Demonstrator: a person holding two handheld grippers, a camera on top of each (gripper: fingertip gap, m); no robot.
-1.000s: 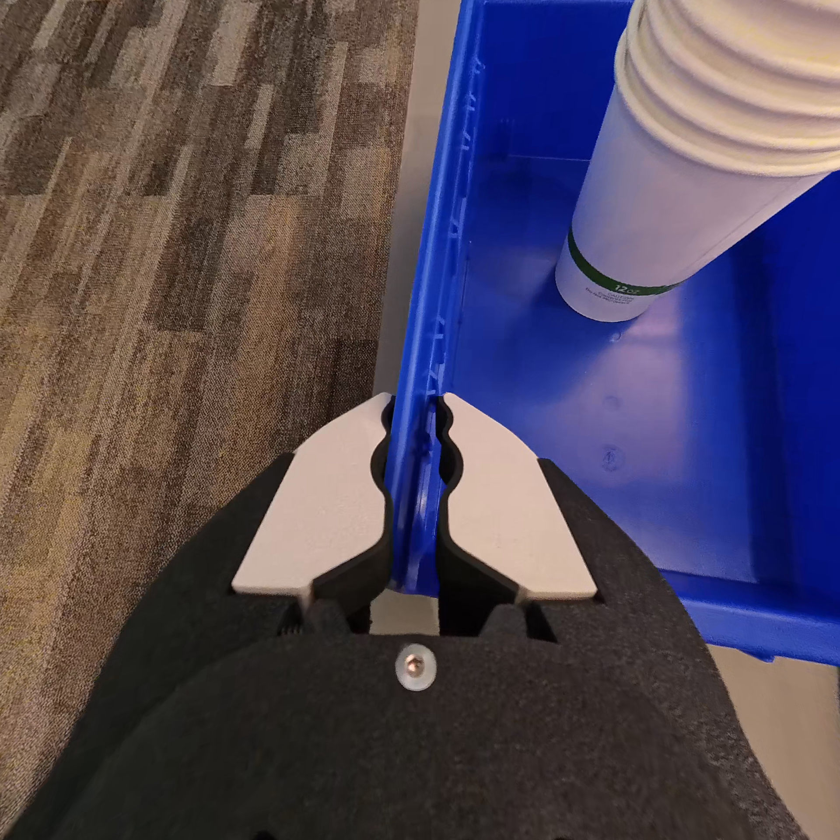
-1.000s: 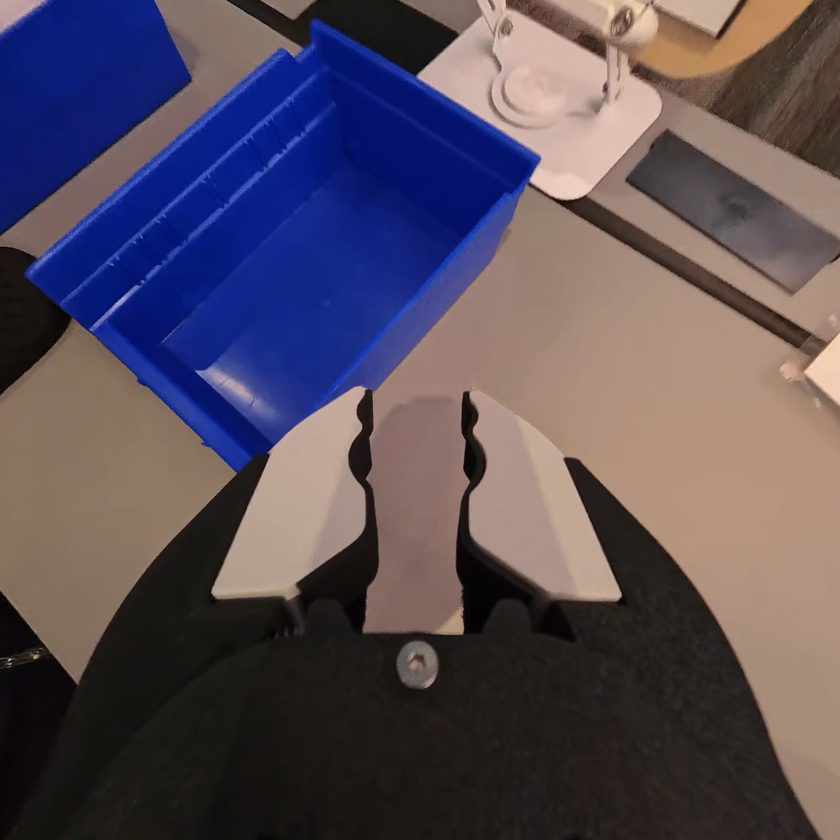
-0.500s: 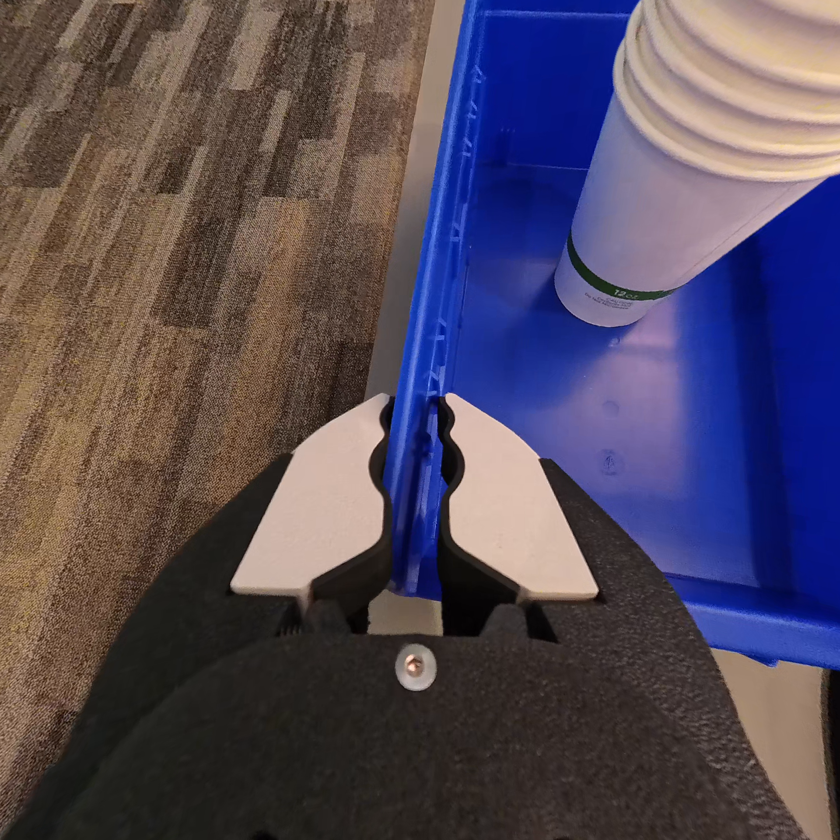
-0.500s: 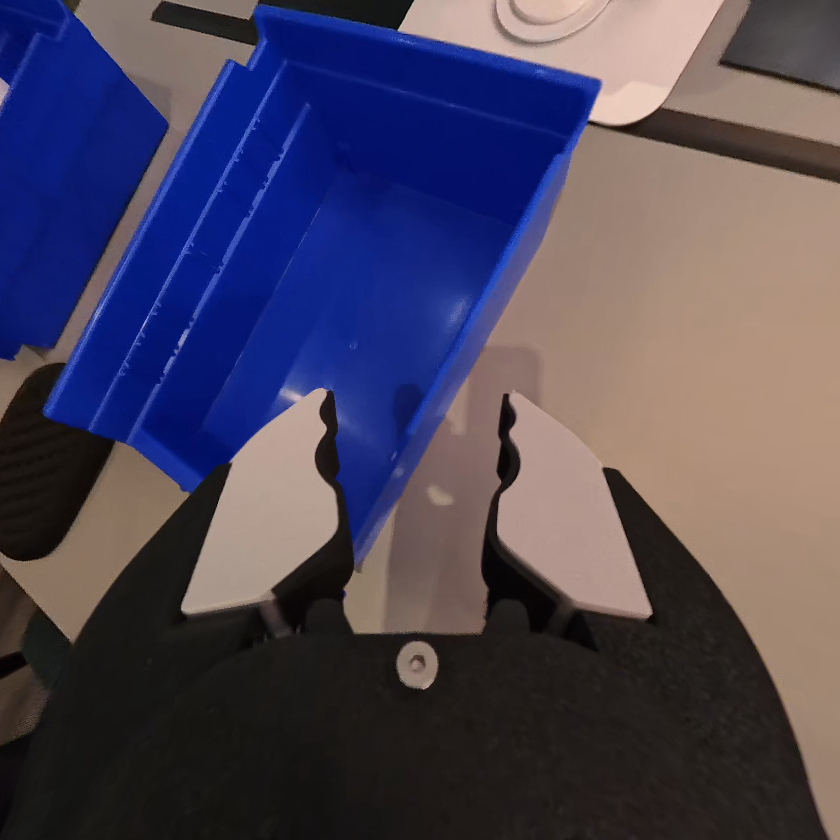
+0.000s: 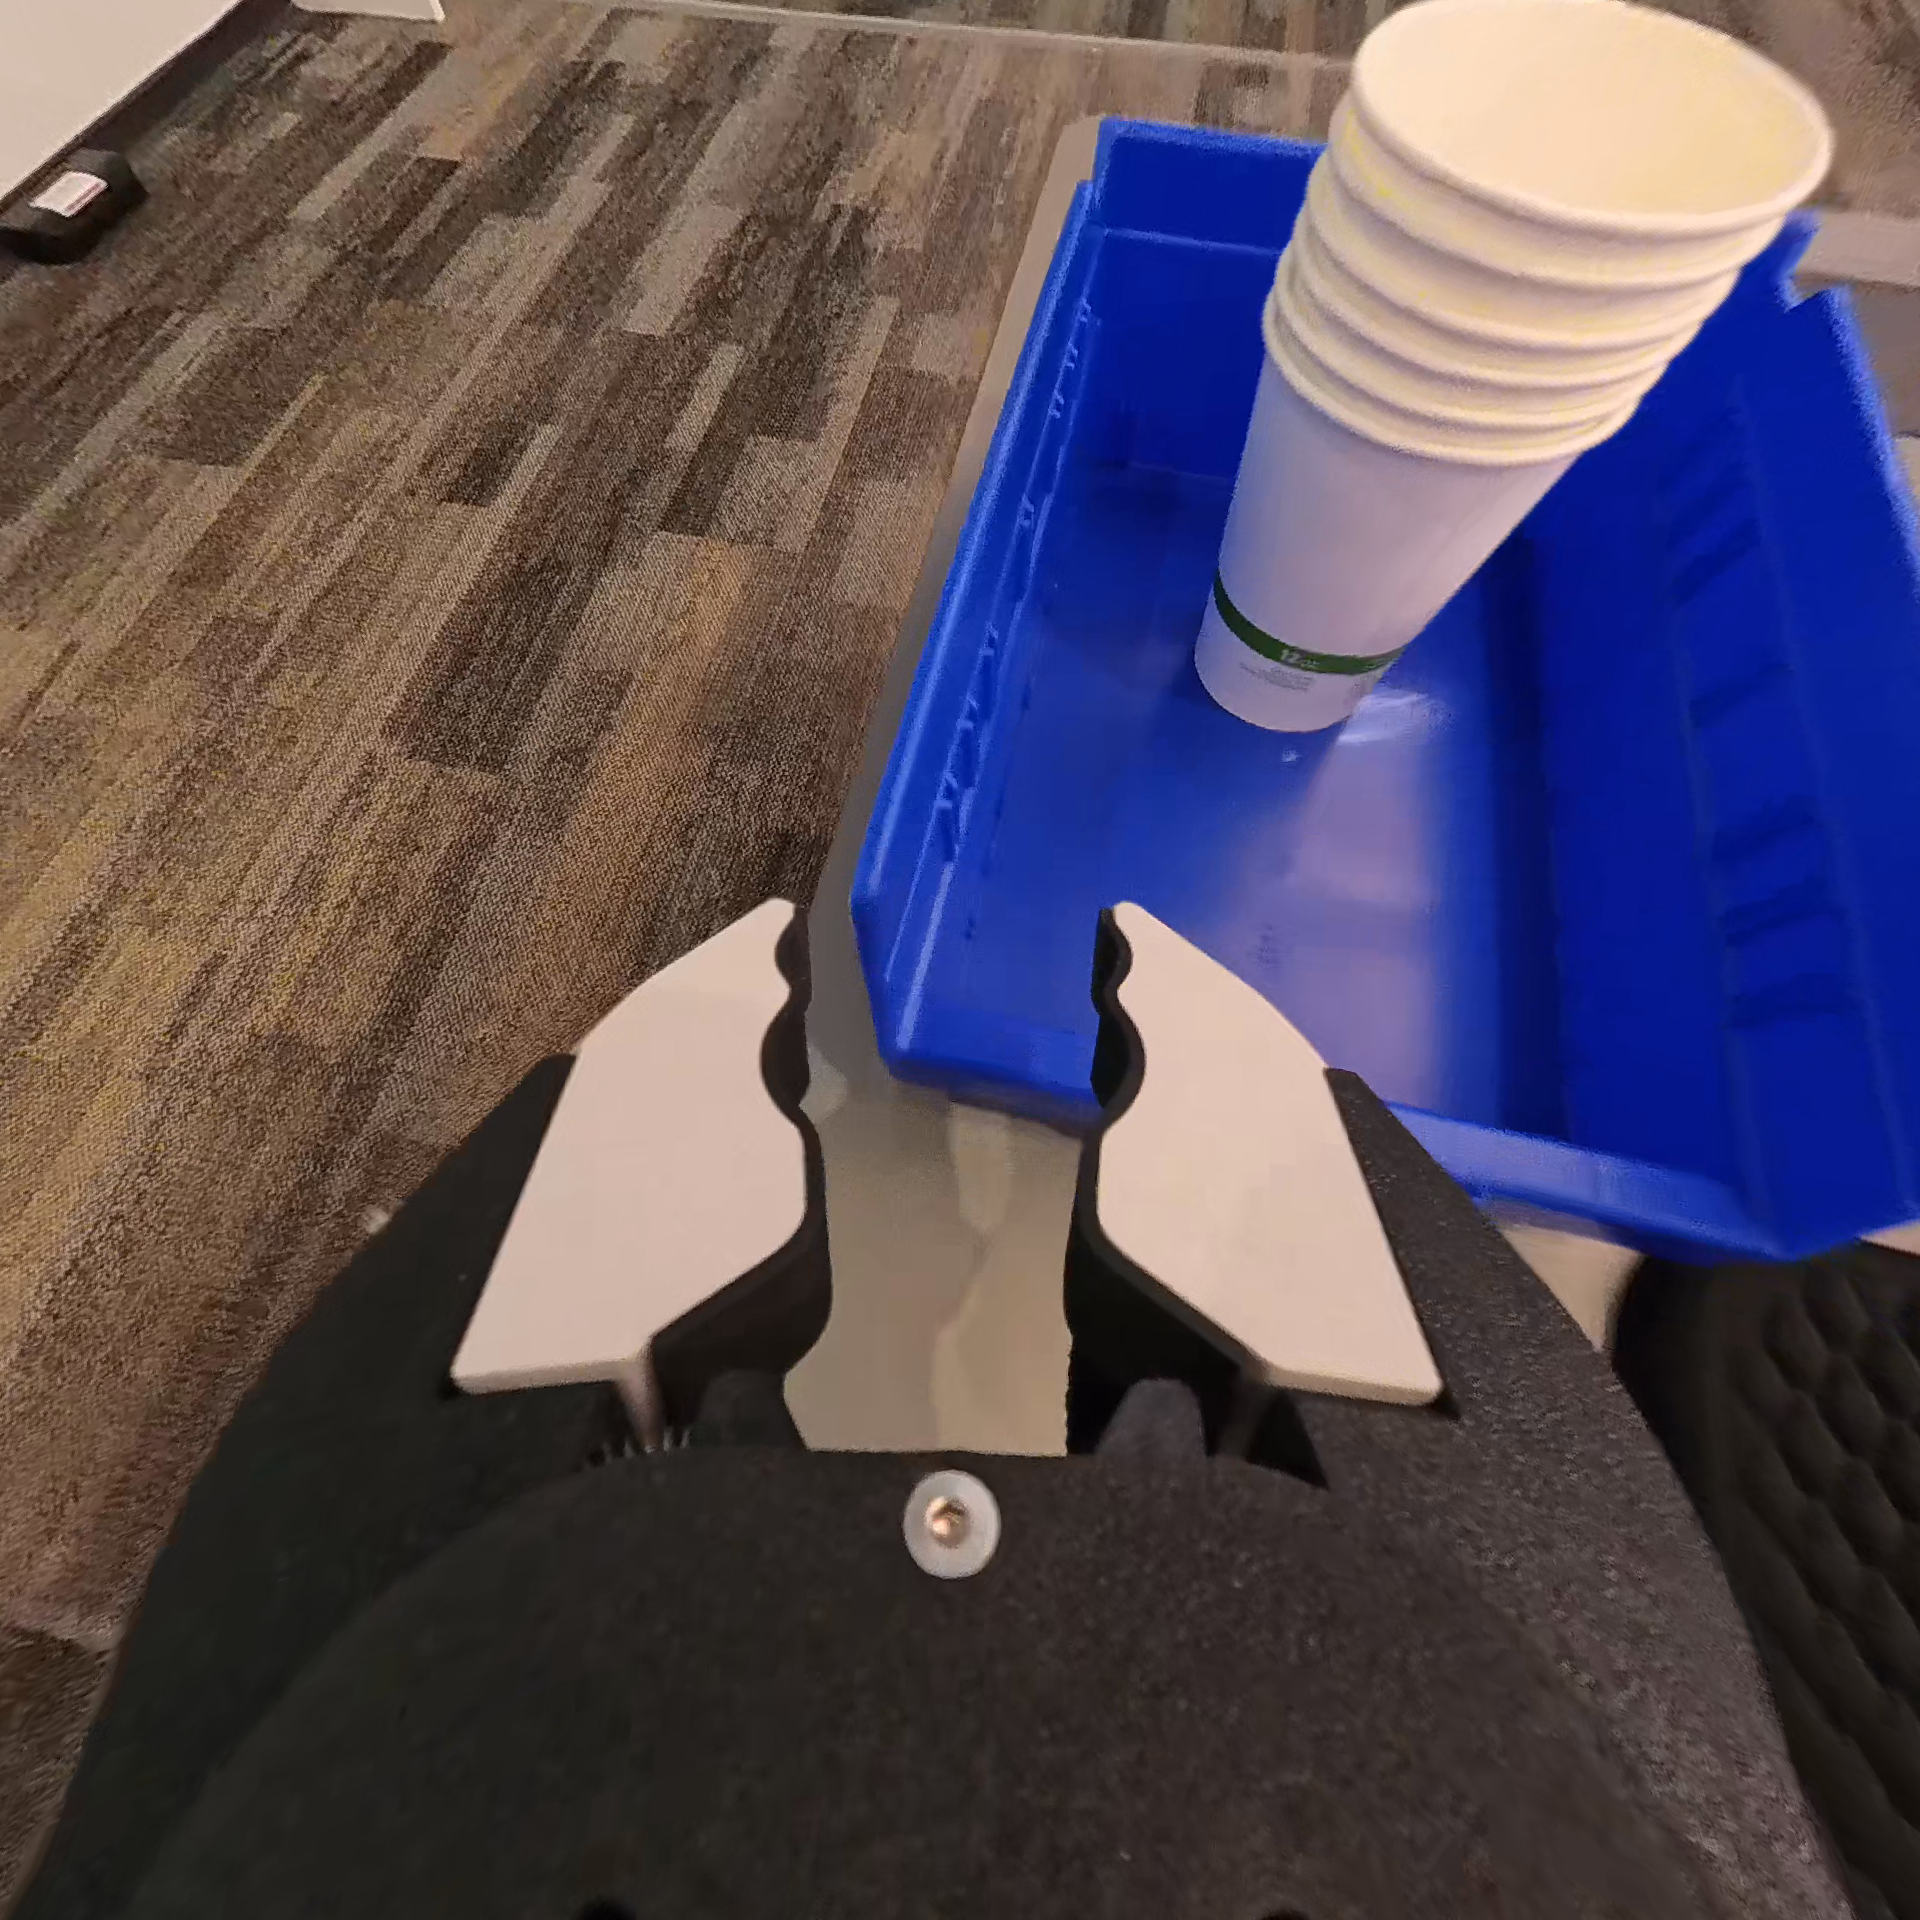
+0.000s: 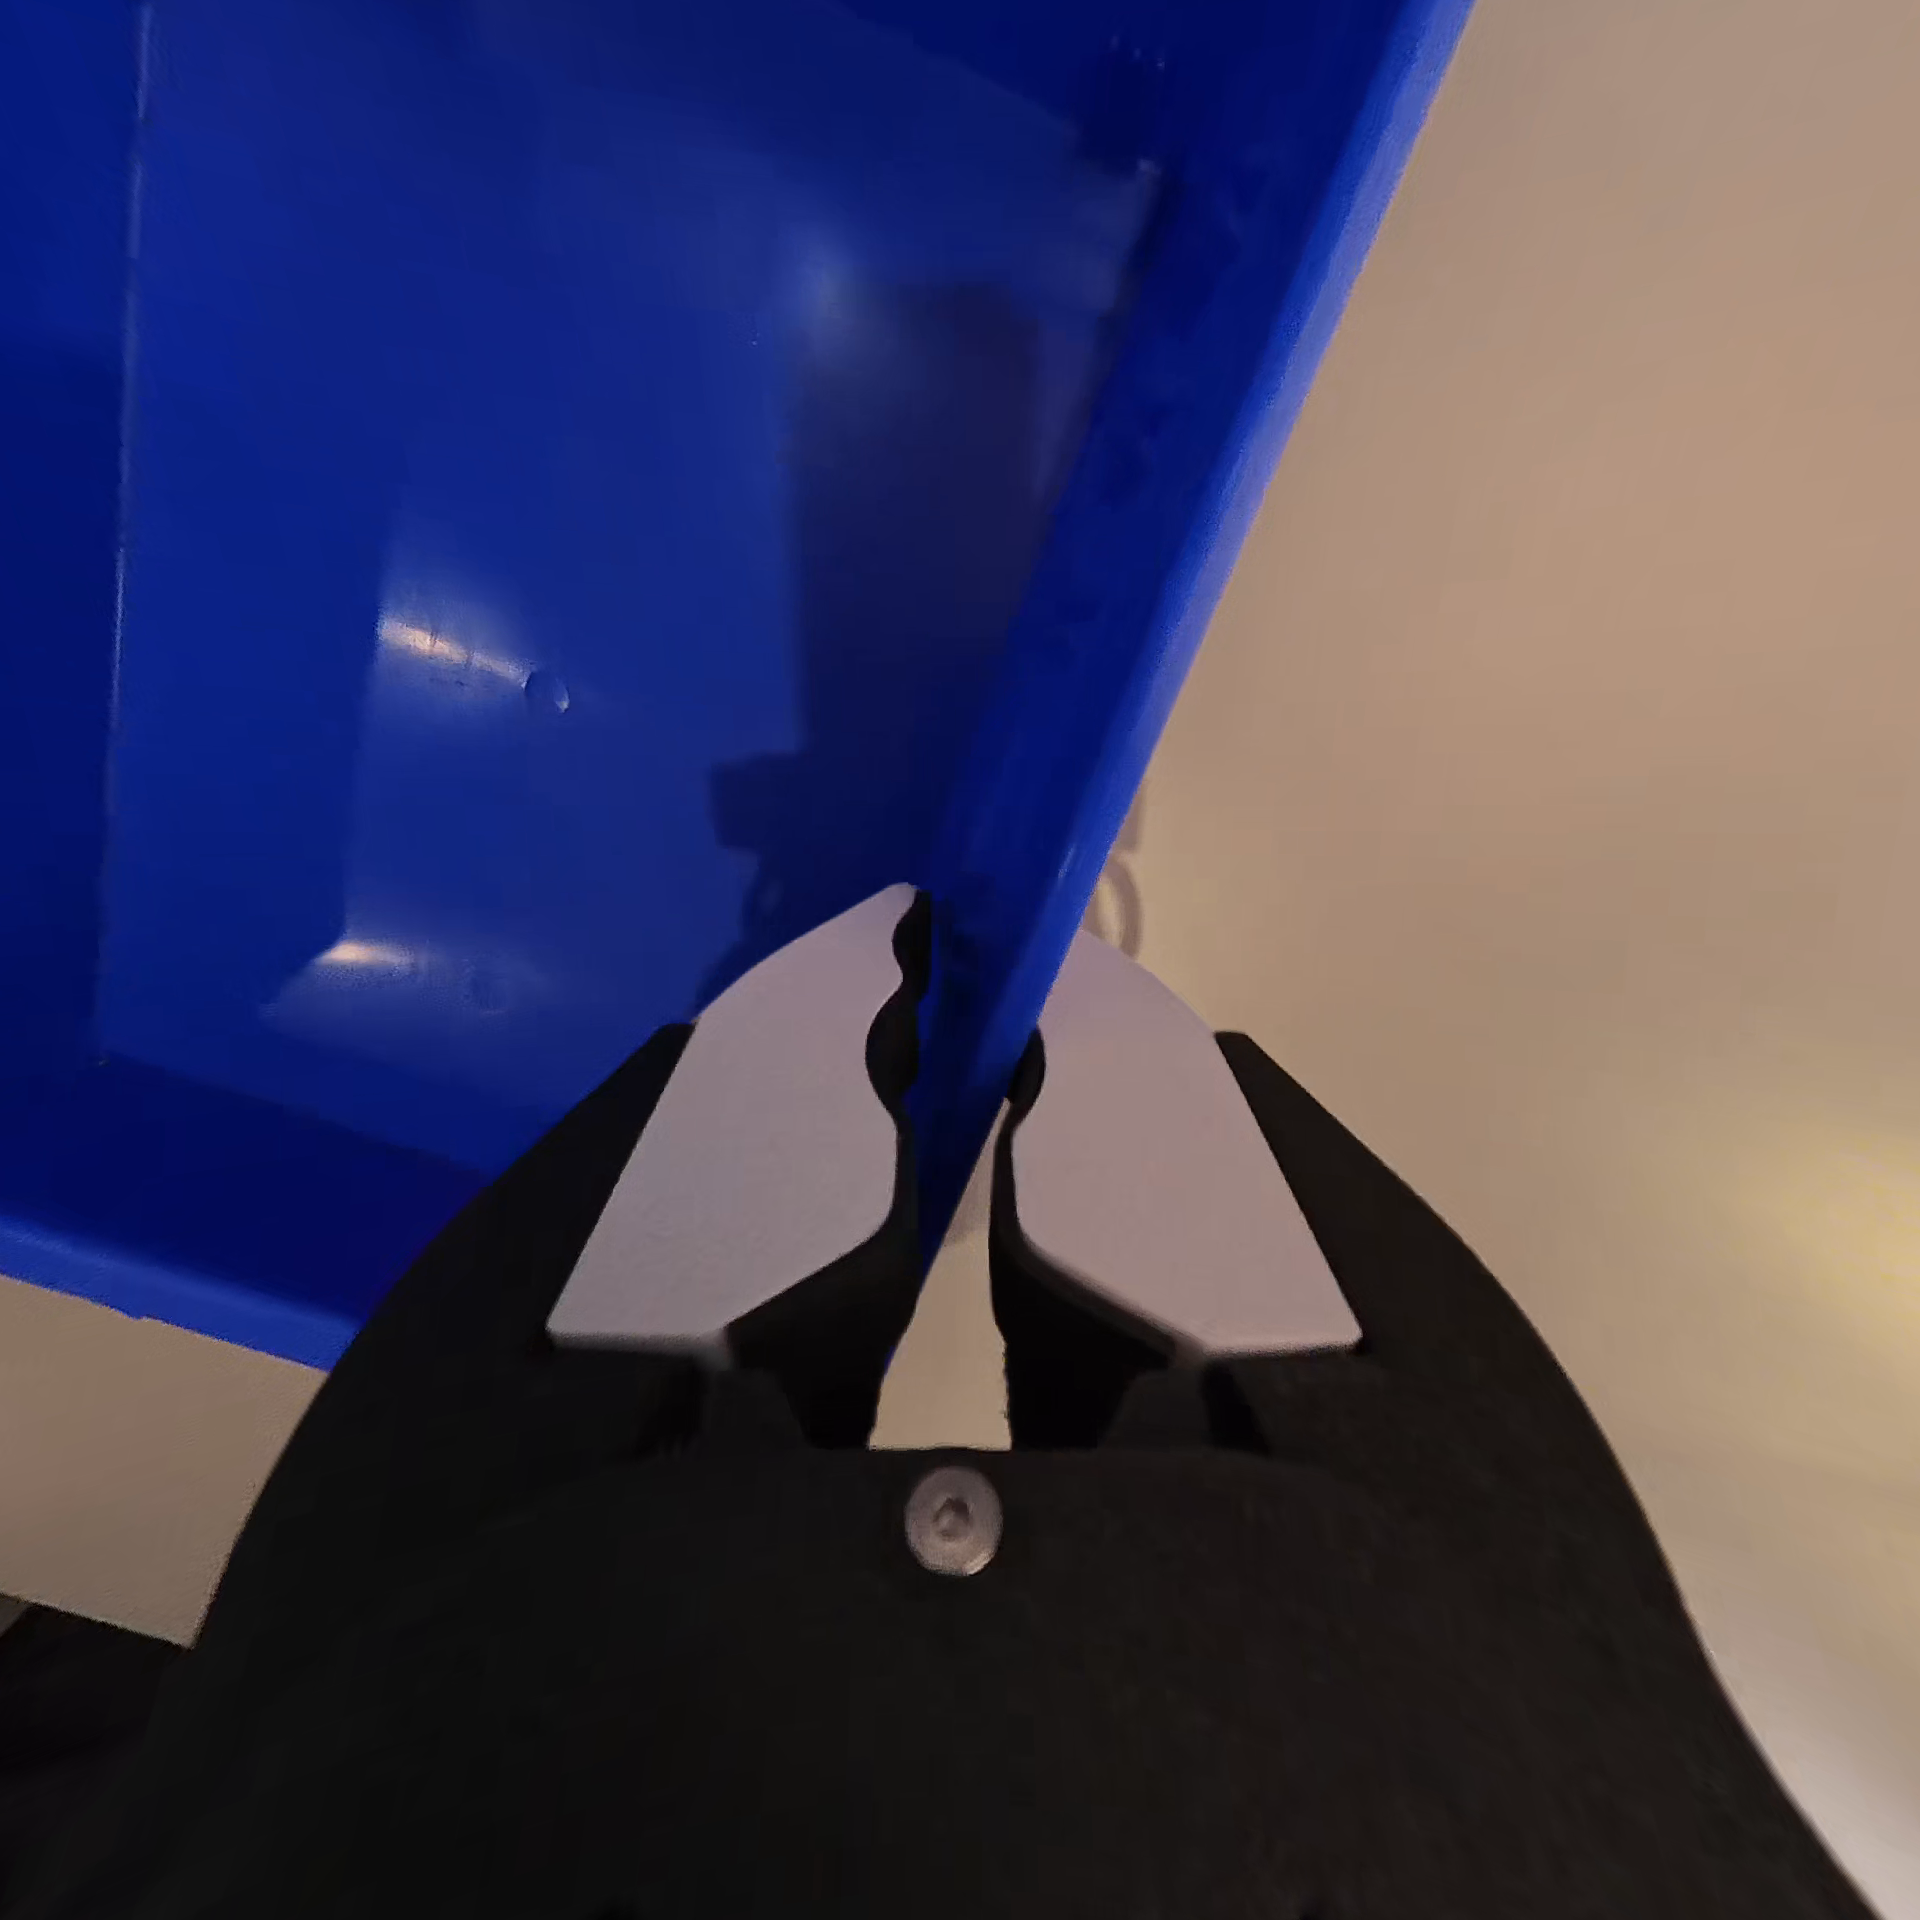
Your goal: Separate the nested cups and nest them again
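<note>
A stack of several nested white paper cups (image 5: 1455, 416) with a green band near the base stands upright in a blue bin (image 5: 1621, 831). My left gripper (image 5: 951, 914) is open and empty, just in front of that bin's near left corner. In the right wrist view a second, empty blue bin (image 6: 1195, 520) fills the upper left. My right gripper (image 6: 987, 914) is shut on this bin's right side wall, one finger inside and one outside. No cups show in the right wrist view.
Brown patterned carpet (image 5: 416, 623) lies below the grey table's left edge (image 5: 904, 675). A black textured pad (image 5: 1787, 1475) lies at the right, near the cup bin's front. Beige tabletop (image 6: 1610, 727) lies right of the empty bin.
My left gripper let go of the cup bin's left wall, opened and drew back. My right gripper moved down onto the empty bin's right wall and closed on it.
</note>
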